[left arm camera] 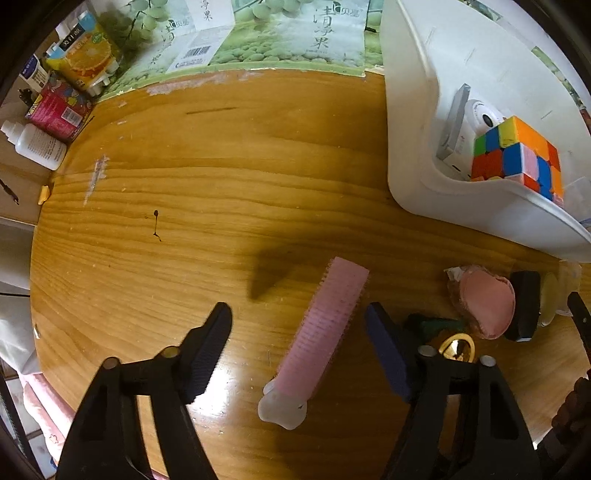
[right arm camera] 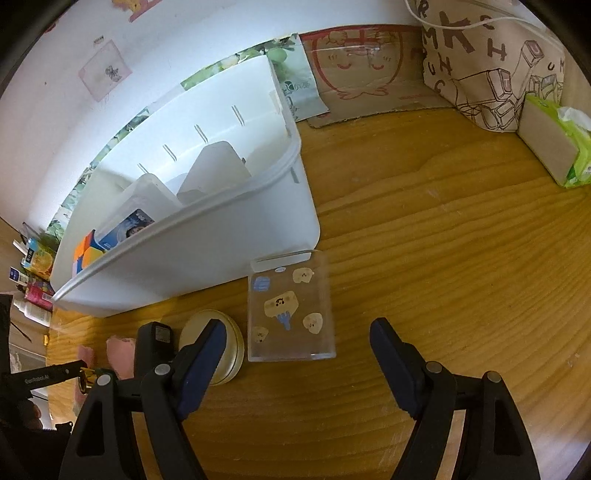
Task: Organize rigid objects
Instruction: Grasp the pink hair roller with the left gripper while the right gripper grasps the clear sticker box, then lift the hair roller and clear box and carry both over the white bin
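Note:
My left gripper (left arm camera: 299, 317) is open just above the wooden table, its fingers on either side of a pink hair roller clip (left arm camera: 325, 332) that lies between them. To its right lie a pink heart-shaped case (left arm camera: 487, 306), a black block (left arm camera: 524, 306), a gold bell (left arm camera: 458, 347) and a round cream tin (left arm camera: 550, 295). My right gripper (right arm camera: 299, 332) is open above a clear card holder with stickers (right arm camera: 291, 314); the round tin (right arm camera: 229, 350) lies partly under its left finger. The white bin (right arm camera: 207, 243) holds a Rubik's cube (left arm camera: 517, 155) and a white camera (left arm camera: 484, 114).
Cartons and bottles (left arm camera: 55, 99) crowd the table's far left corner. A printed backdrop (left arm camera: 295, 33) lines the back. A patterned fabric bag (right arm camera: 491, 66) and a tissue pack (right arm camera: 557, 144) stand at the far right. Bare wood (left arm camera: 184, 184) lies left of the bin.

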Demonstrator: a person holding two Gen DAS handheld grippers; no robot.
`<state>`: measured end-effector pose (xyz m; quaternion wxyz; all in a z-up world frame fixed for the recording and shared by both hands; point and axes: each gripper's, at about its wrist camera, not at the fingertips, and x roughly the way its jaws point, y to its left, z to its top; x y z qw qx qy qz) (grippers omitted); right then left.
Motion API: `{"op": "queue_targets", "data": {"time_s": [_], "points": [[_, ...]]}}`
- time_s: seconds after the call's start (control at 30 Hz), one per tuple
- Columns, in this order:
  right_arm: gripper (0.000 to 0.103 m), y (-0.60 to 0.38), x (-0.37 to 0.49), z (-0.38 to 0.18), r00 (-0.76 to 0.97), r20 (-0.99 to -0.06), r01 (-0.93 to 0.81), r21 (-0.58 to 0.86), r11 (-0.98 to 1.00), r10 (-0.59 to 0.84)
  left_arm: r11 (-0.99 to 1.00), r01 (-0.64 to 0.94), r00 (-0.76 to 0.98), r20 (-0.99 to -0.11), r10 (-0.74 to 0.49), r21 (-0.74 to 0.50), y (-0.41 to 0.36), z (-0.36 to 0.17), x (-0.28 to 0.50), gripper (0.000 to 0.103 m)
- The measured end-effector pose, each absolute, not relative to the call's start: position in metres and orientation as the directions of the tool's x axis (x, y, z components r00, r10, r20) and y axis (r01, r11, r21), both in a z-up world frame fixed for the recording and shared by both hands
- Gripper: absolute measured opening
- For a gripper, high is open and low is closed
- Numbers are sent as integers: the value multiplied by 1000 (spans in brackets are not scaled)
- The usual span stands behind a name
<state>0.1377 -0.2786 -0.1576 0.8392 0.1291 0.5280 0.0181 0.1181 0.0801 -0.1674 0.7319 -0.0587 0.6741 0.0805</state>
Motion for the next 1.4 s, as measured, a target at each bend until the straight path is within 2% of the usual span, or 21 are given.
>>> {"op": "queue_targets", "data": {"time_s": [0.13,0.2,0.4,0.57,0.93,1.4], "points": [[77,-275,140,-159,440,-883,96,227,969,163,979,-202,62,-998,17,5,81,-171,121,62],[73,-275,140,-161,438,-884,93,226,970,164,980,-198,57,-998,9,-2,79,-172,122,58],[66,-273,141,-162,429,-889,87,219,972,162,978,-206,30,-999,-19,-25,70,-182,126,37],[52,-271,142,-163,419,-893,74,216,974,166,975,-218,27,-999,-37,-42,77,-188,126,28],[51,-275,138,-157,431,-885,66,227,972,177,969,-240,24,-998,-53,-57,84,-188,118,26],[51,-283,127,-130,479,-855,13,233,972,199,951,-305,80,-996,-25,-48,88,-157,85,26]]}}
